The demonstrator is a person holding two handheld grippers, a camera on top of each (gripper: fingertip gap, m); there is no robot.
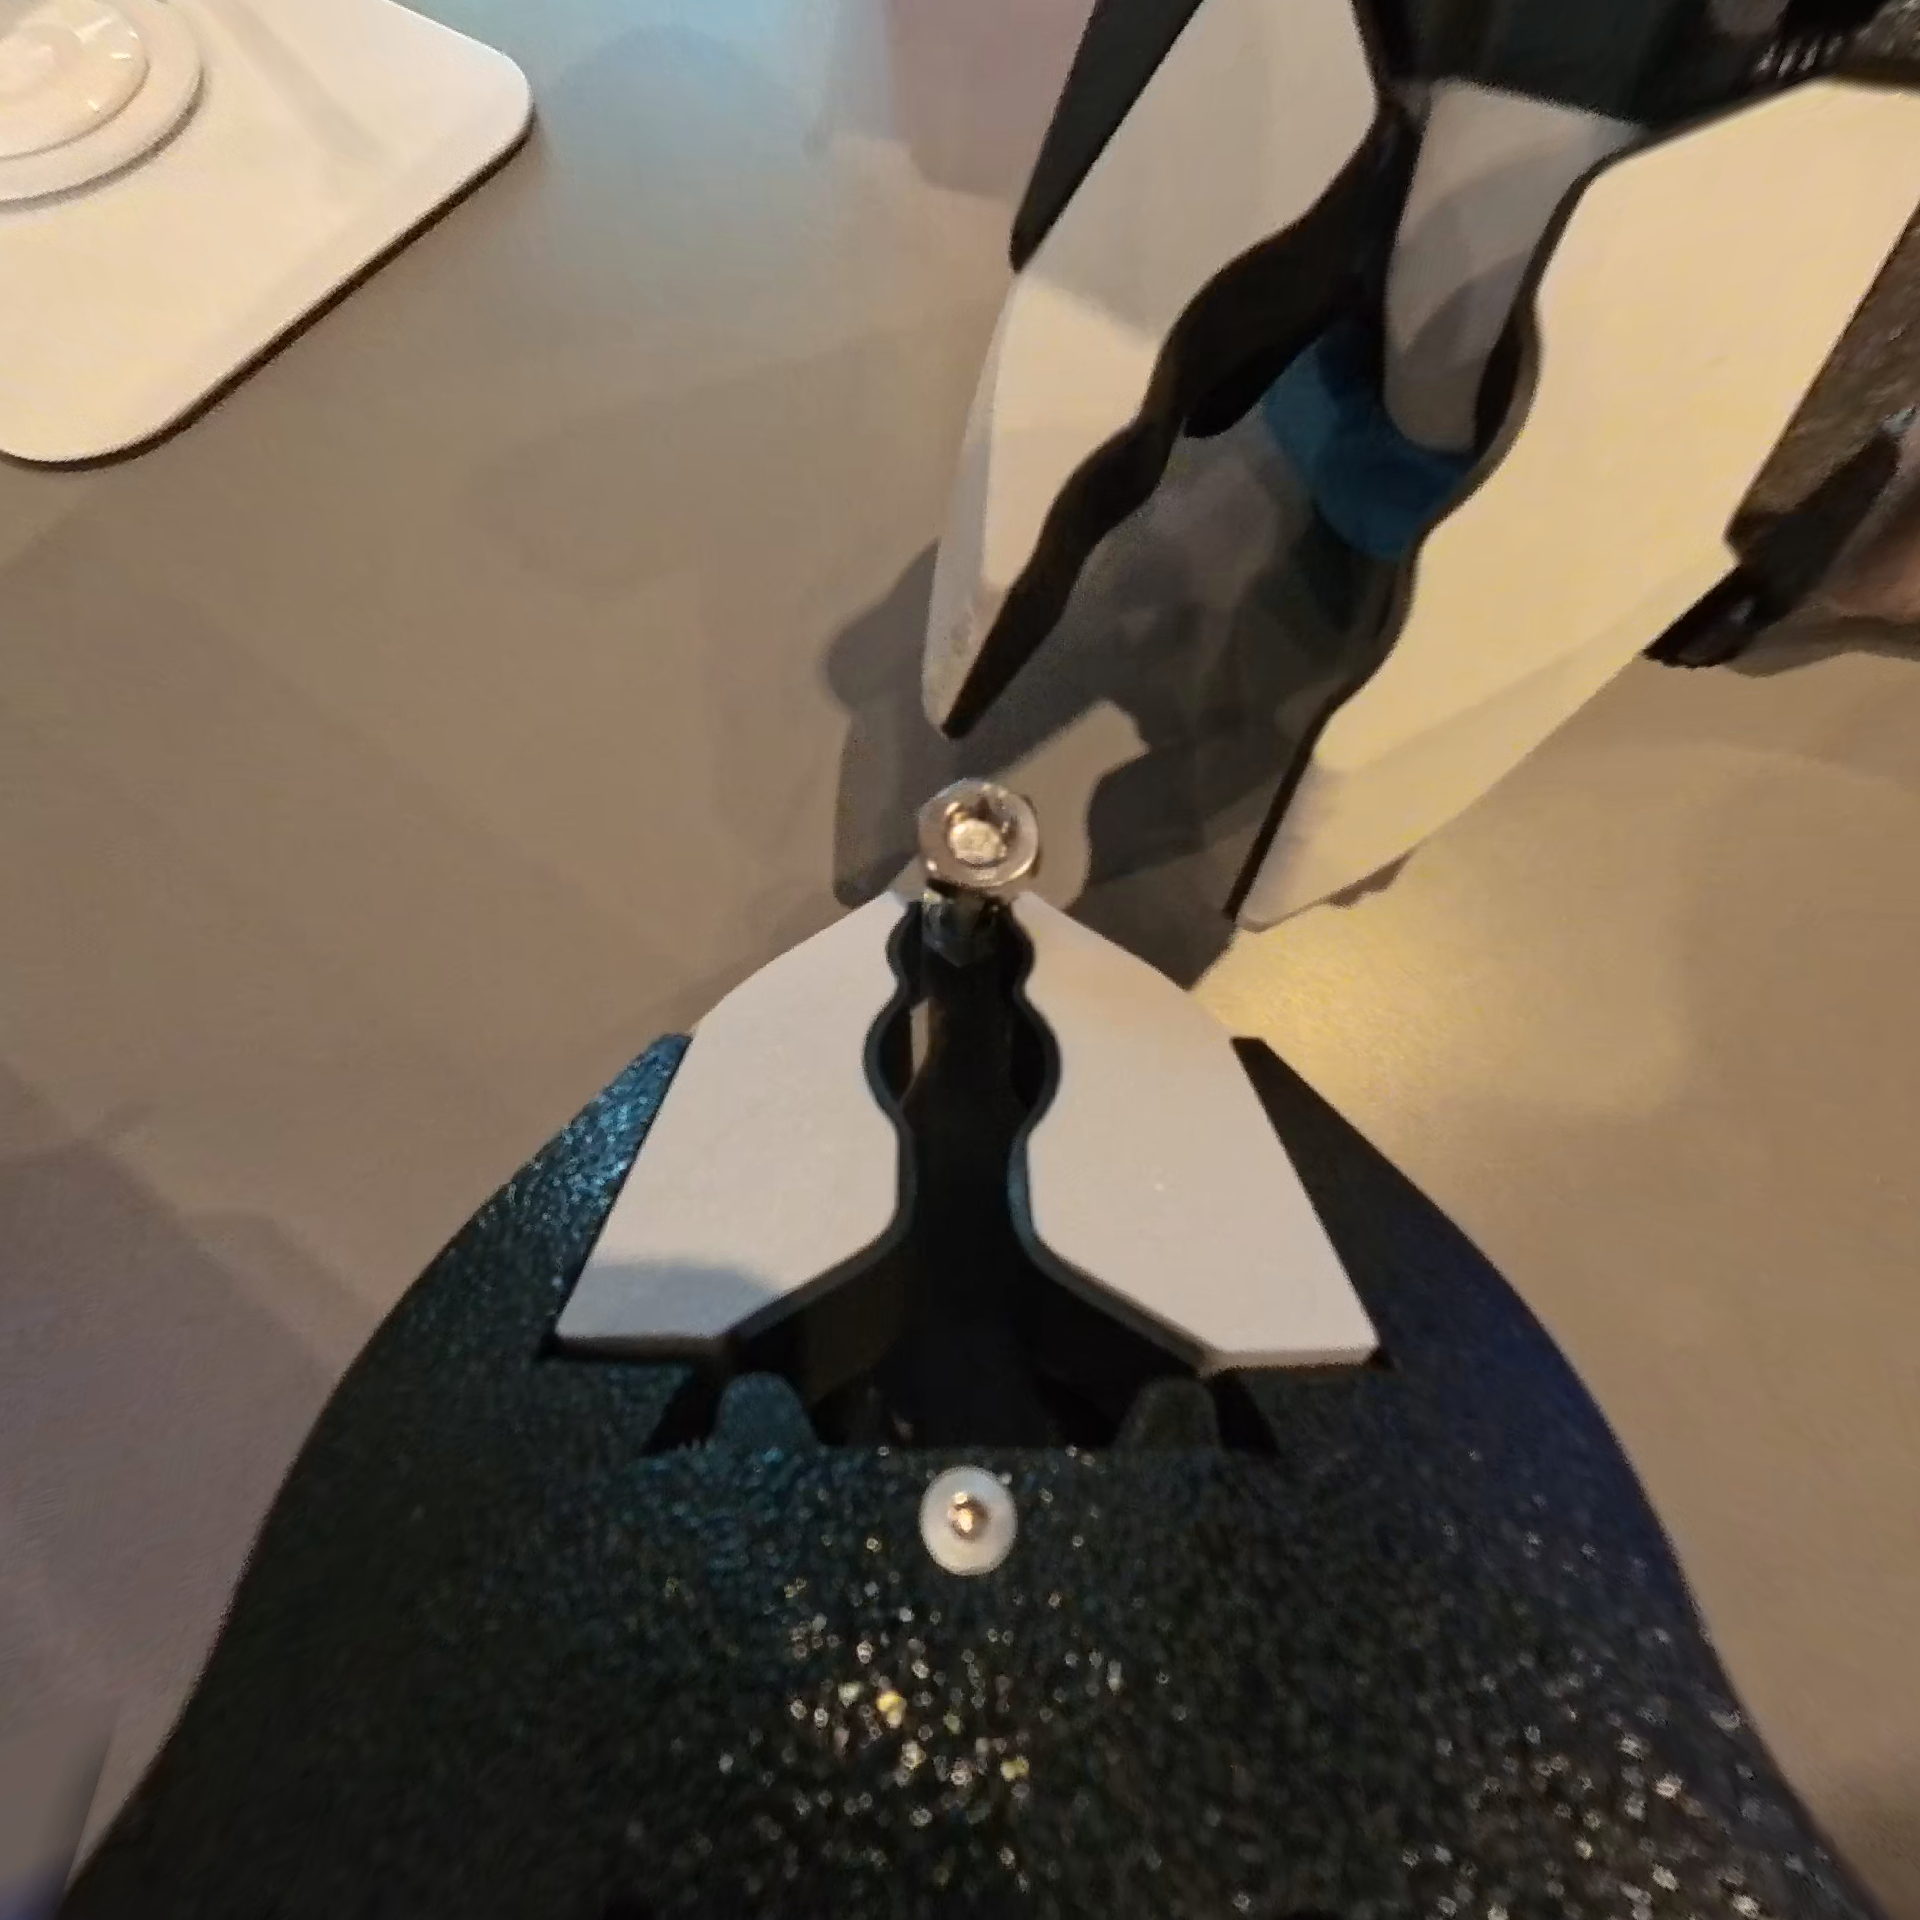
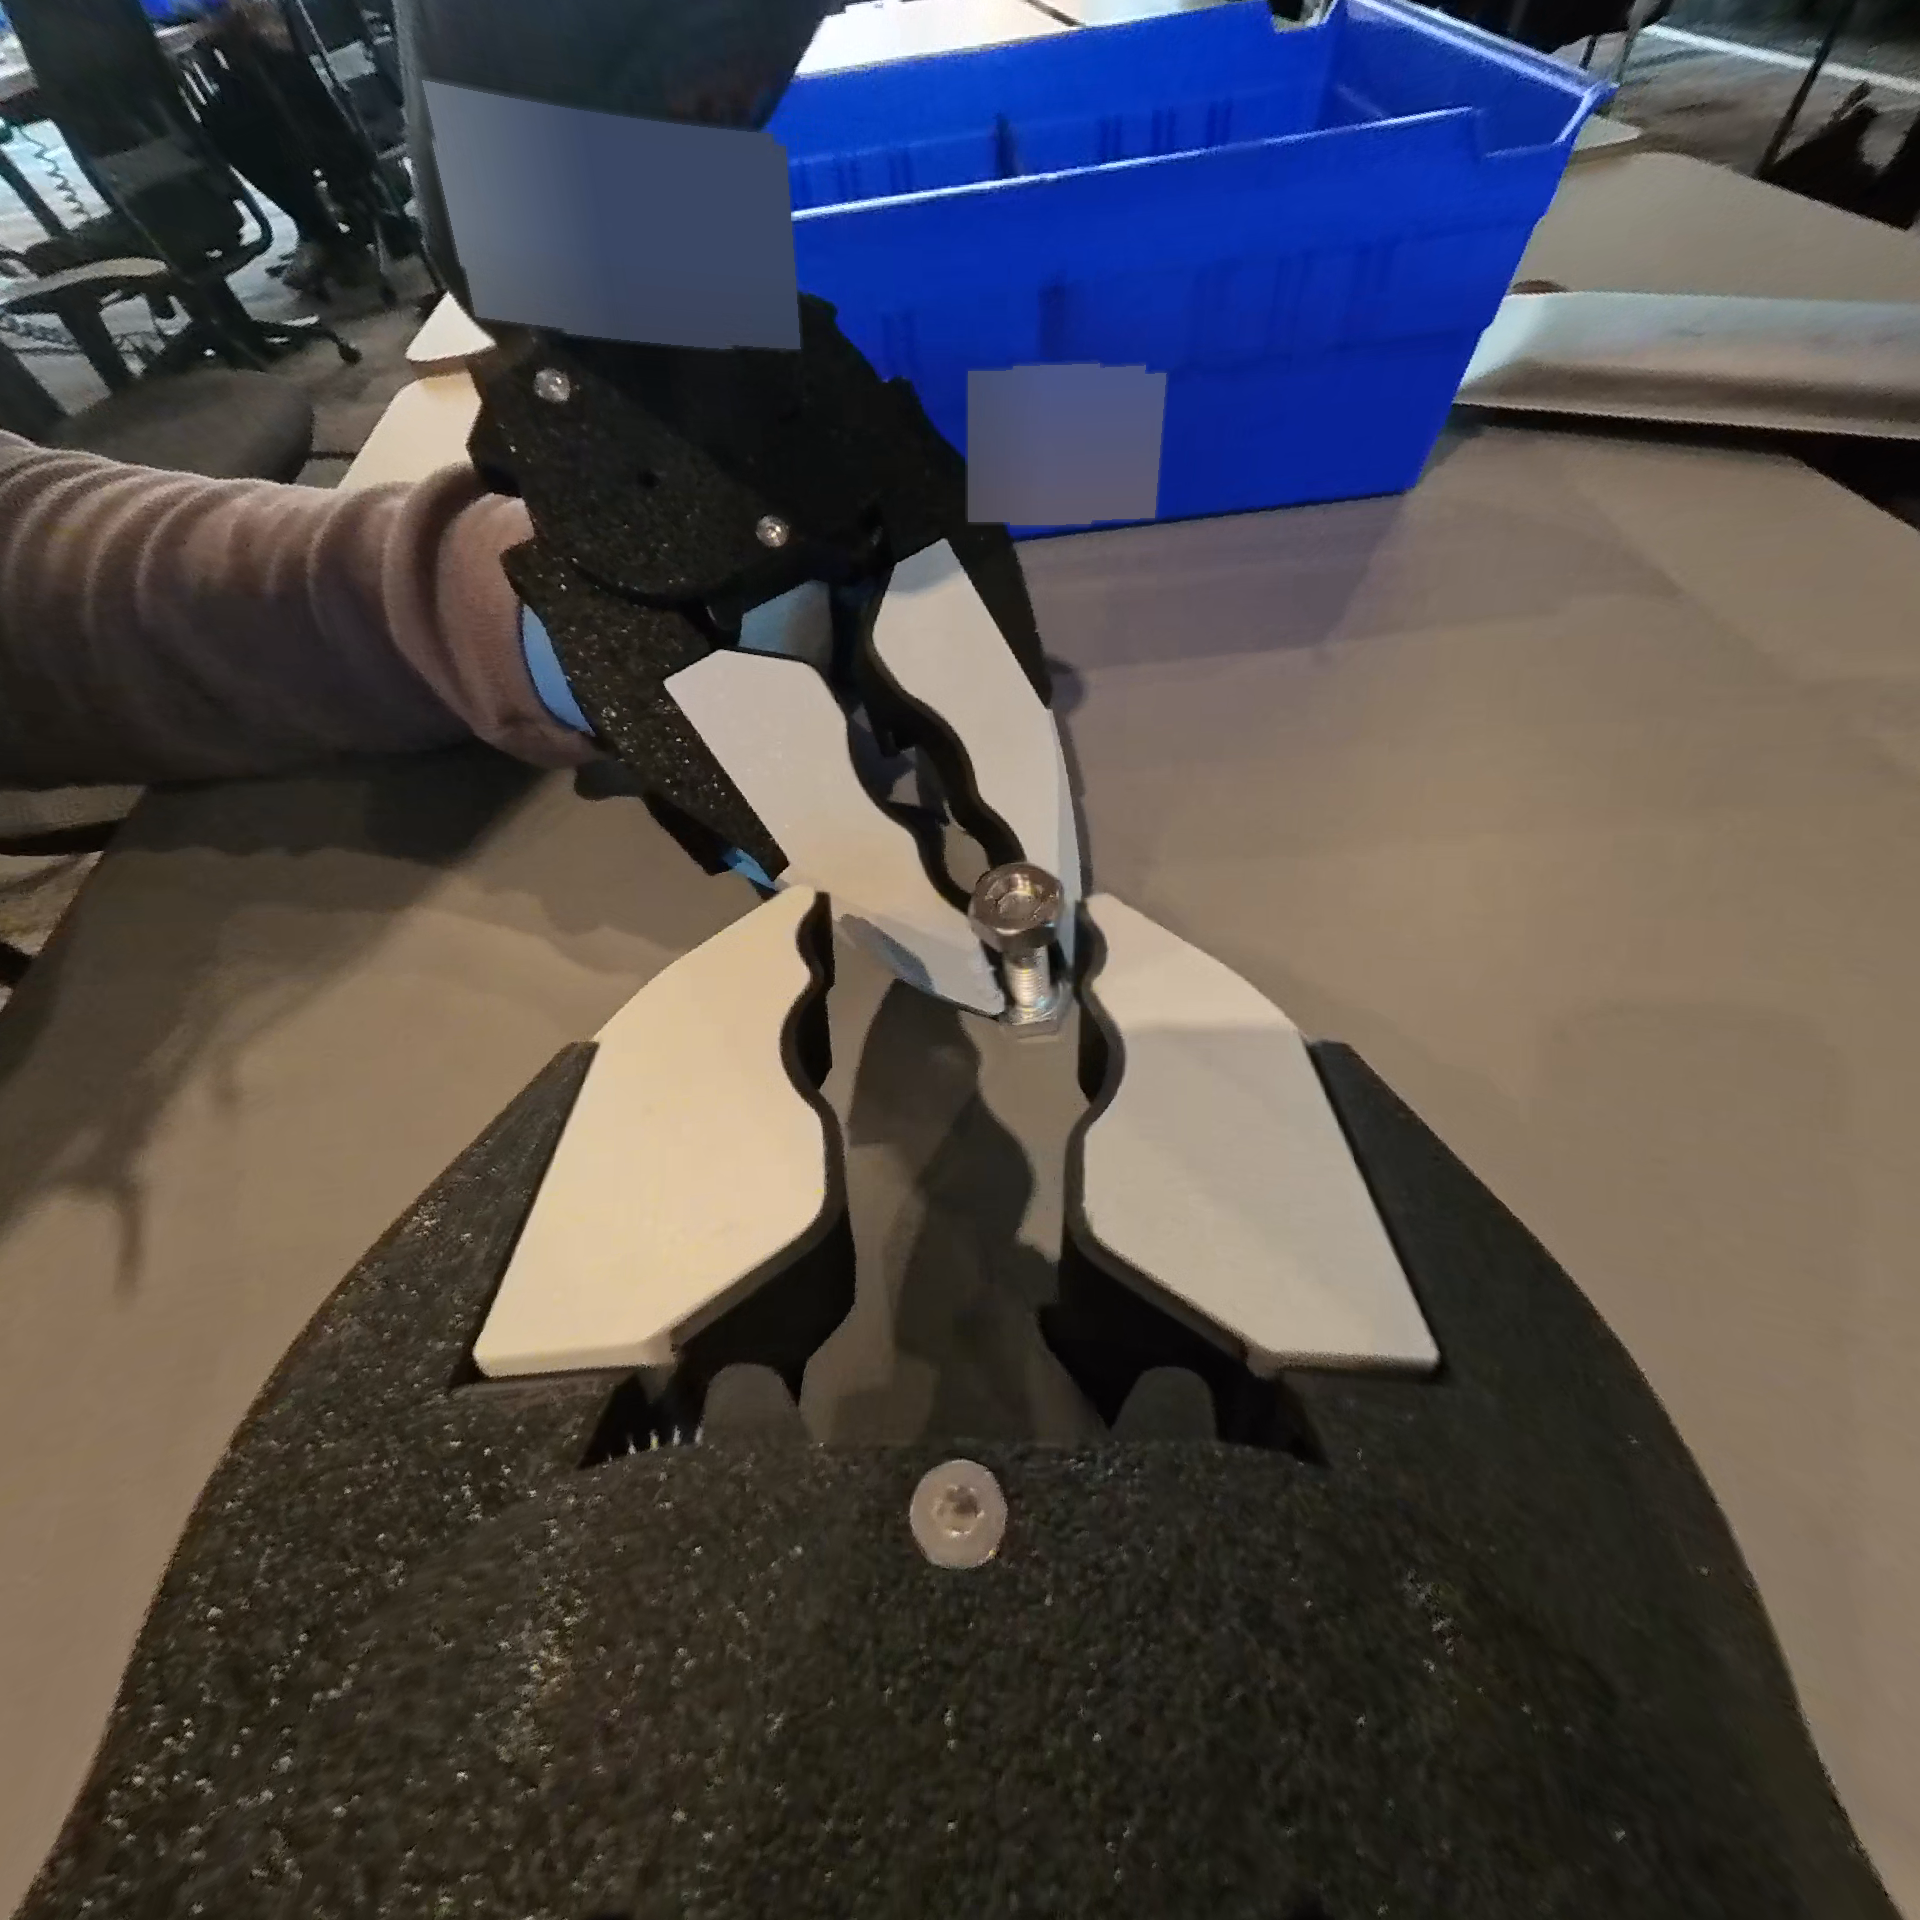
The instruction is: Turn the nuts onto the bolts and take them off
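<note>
Left wrist view: the left hand-held gripper (image 1: 971,914) is closed down to a narrow gap on the shank of a small silver steel bolt with a round socket head (image 1: 977,837). The bolt's head projects just beyond the fingertips, and its long axis runs roughly upright from the grey-brown bench (image 1: 416,675). The right hand-held gripper (image 1: 1091,821) comes in from the far right, jaws parted and holding nothing, one tip just above the bolt head. A white rounded-corner board (image 1: 343,208) lies toward the far left corner of the bench.

Right wrist view: the bolt (image 2: 1023,951) stands head-up on the bench with a silver hexagonal nut (image 2: 1029,1025) at its foot, apparently resting on the bench. The left hand-held gripper (image 2: 1029,966) pinches the threaded shank between head and nut. The right hand-held gripper (image 2: 951,914) is open, its right fingertip (image 2: 1117,935) just beside the bolt. The nut lies directly ahead and low, so the right hand-held gripper is the free one to turn it. A blue plastic bin (image 2: 1195,260) stands toward the far edge.
</note>
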